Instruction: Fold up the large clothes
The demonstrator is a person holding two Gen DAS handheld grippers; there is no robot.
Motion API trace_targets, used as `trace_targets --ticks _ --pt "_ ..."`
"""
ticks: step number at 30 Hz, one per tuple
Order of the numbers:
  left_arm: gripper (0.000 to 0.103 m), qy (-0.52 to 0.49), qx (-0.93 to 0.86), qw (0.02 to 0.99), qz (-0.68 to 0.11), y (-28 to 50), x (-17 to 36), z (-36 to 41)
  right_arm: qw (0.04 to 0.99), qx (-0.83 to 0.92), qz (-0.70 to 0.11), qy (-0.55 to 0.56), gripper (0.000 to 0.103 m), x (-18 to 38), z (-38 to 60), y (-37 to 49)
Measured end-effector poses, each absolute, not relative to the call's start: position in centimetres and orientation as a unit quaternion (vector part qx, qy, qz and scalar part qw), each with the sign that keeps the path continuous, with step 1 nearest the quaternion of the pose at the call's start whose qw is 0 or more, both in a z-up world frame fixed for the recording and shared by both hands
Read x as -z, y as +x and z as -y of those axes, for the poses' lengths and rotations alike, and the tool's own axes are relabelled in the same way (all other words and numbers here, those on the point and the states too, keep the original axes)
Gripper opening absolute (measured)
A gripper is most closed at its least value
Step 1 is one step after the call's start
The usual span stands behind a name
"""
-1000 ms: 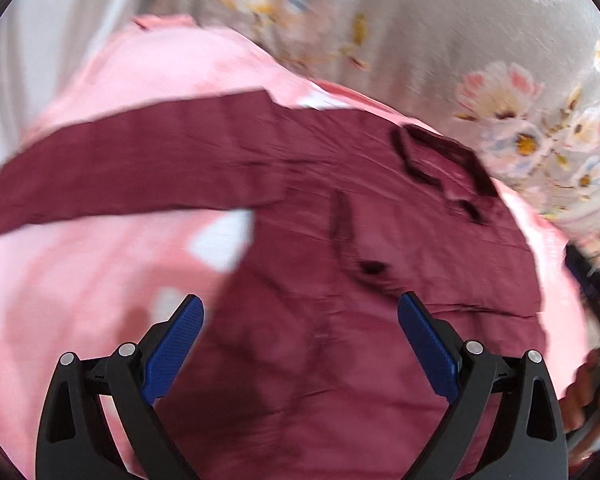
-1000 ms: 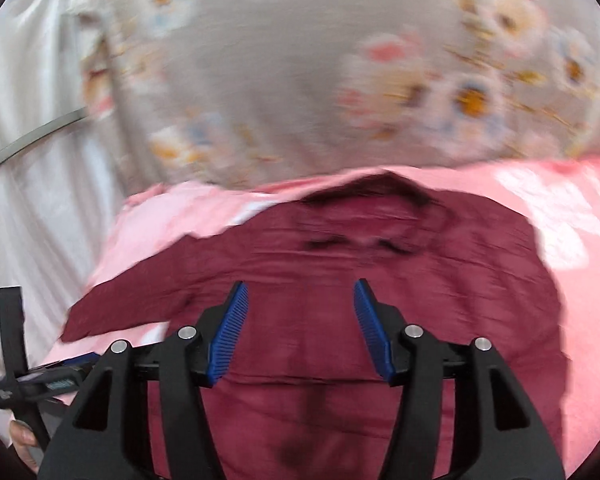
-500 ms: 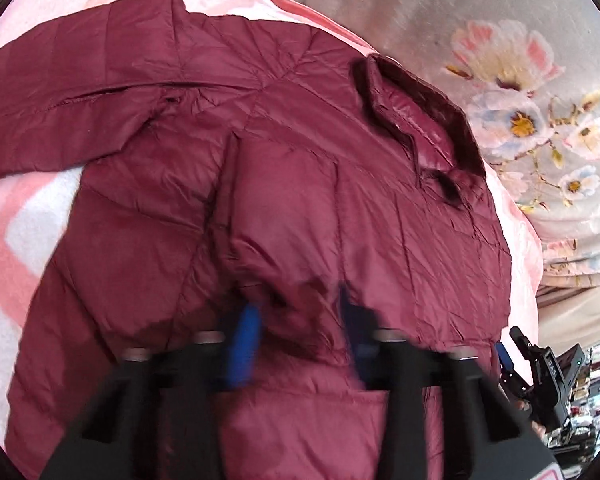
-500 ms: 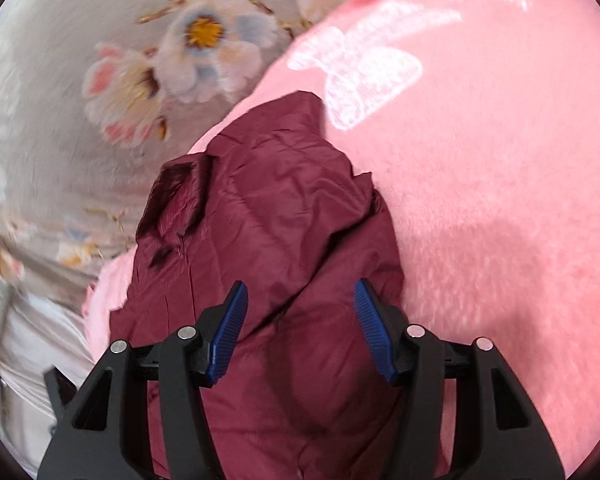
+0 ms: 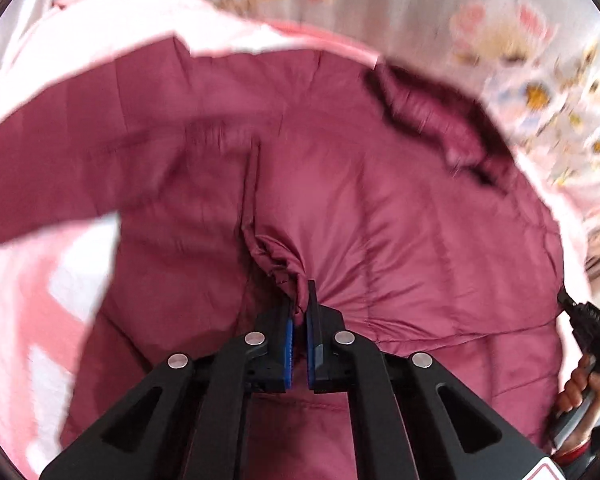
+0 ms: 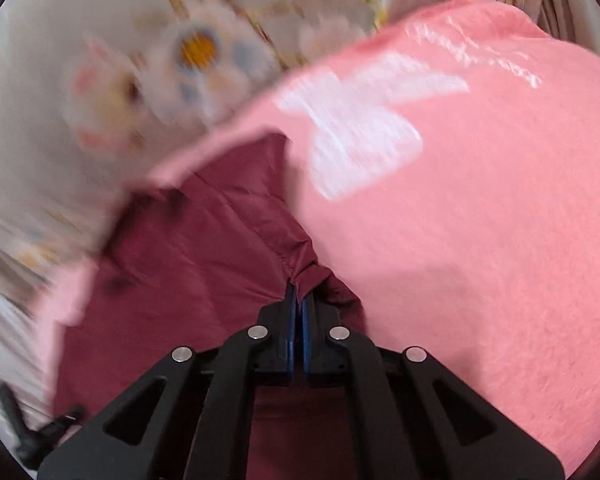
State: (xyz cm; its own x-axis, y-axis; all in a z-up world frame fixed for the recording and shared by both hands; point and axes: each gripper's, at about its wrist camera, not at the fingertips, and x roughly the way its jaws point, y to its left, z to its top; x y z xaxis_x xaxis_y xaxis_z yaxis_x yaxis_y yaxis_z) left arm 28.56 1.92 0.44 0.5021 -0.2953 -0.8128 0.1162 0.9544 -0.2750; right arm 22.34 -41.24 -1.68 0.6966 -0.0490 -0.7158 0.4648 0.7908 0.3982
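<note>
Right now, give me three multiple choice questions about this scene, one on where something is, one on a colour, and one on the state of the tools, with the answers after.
1. Where does the dark red quilted jacket lie?
A. on the pink fleece blanket with white shapes
B. on a wooden floor
C. on a hanger

2. What colour are the pads on the tools?
A. green
B. blue
C. yellow

3. What state is the left tool in?
A. wide open above the jacket
B. shut on nothing
C. shut on a pinch of the jacket

Answers:
1. A, since pink blanket shows around the jacket's edges in both wrist views.
2. B, since blue pads show between the black fingers.
3. C, since gathered fabric puckers into its closed tips; the right tool pinches the jacket's edge likewise.
</note>
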Motion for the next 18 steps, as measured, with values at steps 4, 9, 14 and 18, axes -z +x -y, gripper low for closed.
trace_targets --ticks 4,9,14,18 --pt "0.007 -0.046 0.101 0.878 -0.466 28.0 -0.5 -0.8 0.881 0.170 -0.385 0.215 0.004 1.2 39.5 22.7" --pt "0.034 -0.019 0.074 0.891 -0.448 27.0 -2.8 -2.1 0.894 0.214 -0.363 0.151 0.011 -2.6 37.1 20.0" --pt "0.050 -0.017 0.063 0.916 -0.396 26.1 -7.5 -1.5 0.928 0.142 -0.321 0.126 0.029 -6.9 31.8 19.8" --pt "0.062 -0.018 0.105 0.917 -0.385 27.0 -8.3 2.8 0.931 0.081 -0.341 0.098 0.030 -5.9 26.2 22.3"
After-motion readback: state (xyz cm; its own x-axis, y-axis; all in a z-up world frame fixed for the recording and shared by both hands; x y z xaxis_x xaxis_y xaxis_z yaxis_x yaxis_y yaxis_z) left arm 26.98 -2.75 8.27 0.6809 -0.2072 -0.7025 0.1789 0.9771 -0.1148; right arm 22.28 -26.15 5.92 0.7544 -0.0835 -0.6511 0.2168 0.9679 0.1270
